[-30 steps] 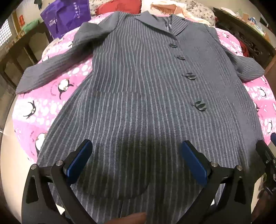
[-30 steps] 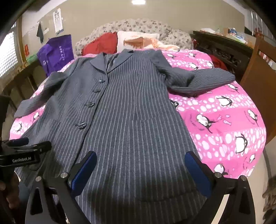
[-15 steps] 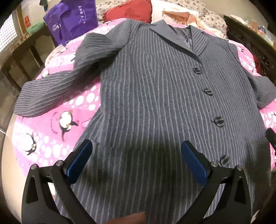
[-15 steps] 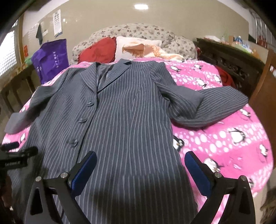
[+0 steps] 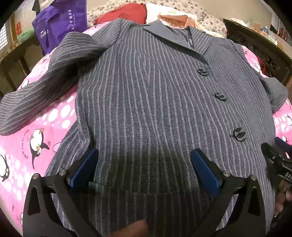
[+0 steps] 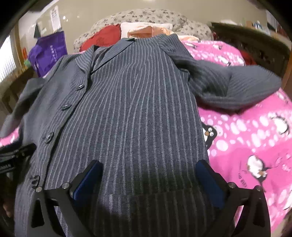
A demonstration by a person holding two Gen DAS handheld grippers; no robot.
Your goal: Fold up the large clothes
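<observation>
Now | left gripper (image 5: 144,167), right gripper (image 6: 148,180) | jaws spread (low) over coat (image 5: 155,109)

coat (image 5: 146,102): grey, pale pinstripes | bedspread (image 5: 45,127): pink, white dots, penguins | bag (image 5: 60,27): purple | pillow (image 5: 124,14): red

Coat (image 5: 146,102) lies on bedspread (image 5: 27,138), pillows (image 5: 124,12) behind it.

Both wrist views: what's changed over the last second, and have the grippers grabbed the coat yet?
Both grippers moved forward and lower over the striped coat, from near the hem toward its middle. The left gripper and right gripper remain open, holding nothing. The coat stays flat and buttoned on the pink bedspread, sleeves spread out.
</observation>
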